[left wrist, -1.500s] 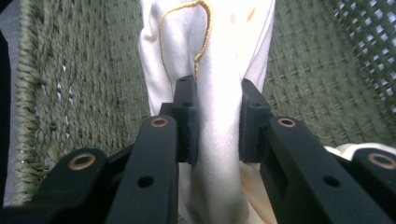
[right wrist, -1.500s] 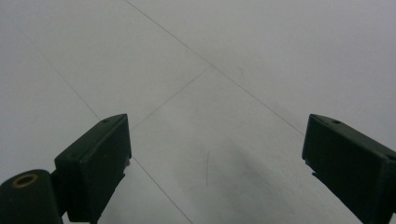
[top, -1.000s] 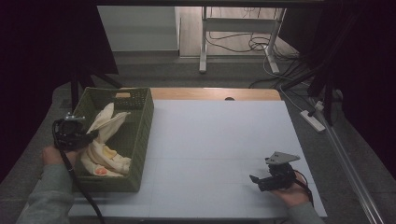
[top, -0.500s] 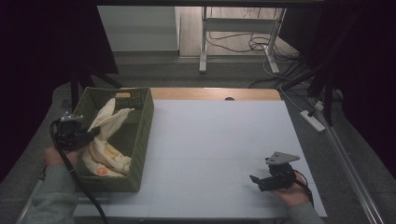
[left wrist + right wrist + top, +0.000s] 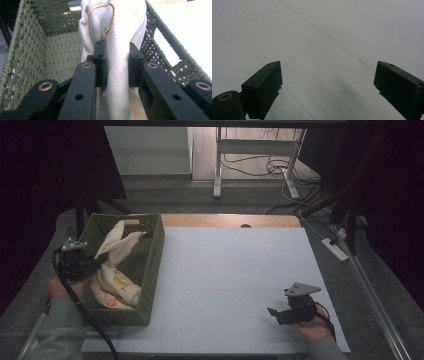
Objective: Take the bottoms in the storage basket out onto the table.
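Observation:
A cream cloth [image 5: 116,265] with a thin gold trim lies bunched in a green woven basket [image 5: 151,265] at the table's left; one end rises toward the basket's far corner. My left gripper [image 5: 98,260] is at the basket's left side, shut on a fold of the cloth [image 5: 117,60], which is pinched between both pads. An orange patch [image 5: 112,302] shows low on the cloth. My right gripper [image 5: 272,312] rests low over the white table [image 5: 235,270] at the front right, open, with bare table [image 5: 322,75] between its fingers.
The basket's woven walls [image 5: 30,57] close in on both sides of the left gripper. A wooden strip [image 5: 230,220] edges the table's far side. Beyond it stand a desk frame [image 5: 250,150] with cables on the floor, and a power strip [image 5: 336,249] at the right.
The left gripper has drawn back toward the table's near left with the cloth, pulling it taut and higher. The right gripper has stayed put.

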{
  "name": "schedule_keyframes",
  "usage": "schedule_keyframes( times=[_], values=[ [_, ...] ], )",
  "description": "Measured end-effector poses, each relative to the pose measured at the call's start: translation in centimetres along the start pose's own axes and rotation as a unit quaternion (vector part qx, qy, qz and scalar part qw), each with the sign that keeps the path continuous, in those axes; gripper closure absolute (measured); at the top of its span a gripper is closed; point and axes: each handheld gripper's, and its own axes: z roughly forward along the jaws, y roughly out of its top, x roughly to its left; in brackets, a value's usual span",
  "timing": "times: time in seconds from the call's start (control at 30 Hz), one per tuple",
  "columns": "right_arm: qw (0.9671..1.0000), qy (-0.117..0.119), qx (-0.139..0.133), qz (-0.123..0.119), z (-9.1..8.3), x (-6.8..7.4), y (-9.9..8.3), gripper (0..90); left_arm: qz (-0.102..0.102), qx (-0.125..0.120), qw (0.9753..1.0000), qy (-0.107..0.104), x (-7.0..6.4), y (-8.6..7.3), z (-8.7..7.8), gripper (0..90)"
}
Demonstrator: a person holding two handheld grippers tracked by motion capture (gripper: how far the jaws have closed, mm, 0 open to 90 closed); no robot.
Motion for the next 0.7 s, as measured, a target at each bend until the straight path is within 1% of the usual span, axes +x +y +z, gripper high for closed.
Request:
schedule_keyframes(
  times=[0.13,0.2,0.33,0.6,0.63,0.7],
  values=[
    [1.0,0.0,0.0,0.0,0.0,0.0,0.0,8.4,0.002,-0.007,1.0,-0.002,-0.2,0.4,-0.3,73.9],
    [1.0,0.0,0.0,0.0,0.0,0.0,0.0,8.5,0.003,-0.015,0.9999,-0.006,-0.4,0.6,-0.6,73.9],
    [1.0,-0.002,-0.002,0.0,0.0,0.0,0.0,8.5,0.002,-0.023,0.9997,-0.011,-0.6,0.8,-0.8,73.9],
    [1.0,-0.002,-0.001,0.001,0.0,0.0,0.0,8.4,-0.005,-0.045,0.9988,-0.018,-0.8,1.0,-1.4,73.9],
    [1.0,-0.002,-0.001,0.001,0.0,0.0,0.0,8.5,-0.008,-0.051,0.9985,-0.018,-0.8,1.1,-1.6,73.8],
    [1.0,-0.002,-0.001,0.0,0.0,0.0,0.0,8.4,-0.01,-0.055,0.9982,-0.02,-0.8,1.1,-1.7,73.9]
  ],
)
